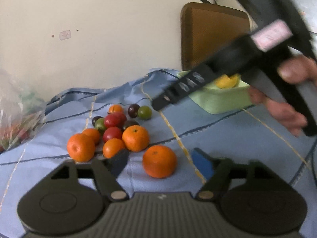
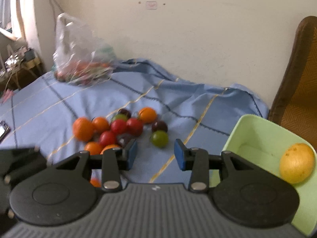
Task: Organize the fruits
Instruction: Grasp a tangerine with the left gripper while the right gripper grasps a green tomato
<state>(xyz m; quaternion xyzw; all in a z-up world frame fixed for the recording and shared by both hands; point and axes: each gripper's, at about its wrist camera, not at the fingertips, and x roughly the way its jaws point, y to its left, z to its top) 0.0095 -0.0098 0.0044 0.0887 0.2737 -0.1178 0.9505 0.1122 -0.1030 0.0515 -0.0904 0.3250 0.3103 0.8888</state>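
Readable text: we can read none.
Pink label [image 1: 270,33] on right gripper: too blurred for us.

The empty right claw [image 2: 155,154] hovers beside a yellow fruit [image 2: 297,162] in the green tub [image 2: 255,127].

Blue striped cloth [image 2: 99,99] covers desk; clear plastic bag [image 2: 79,59] at back near cream wall [image 2: 198,39]; brown chair back [image 1: 214,33] right; phone [image 2: 3,131] at left edge.
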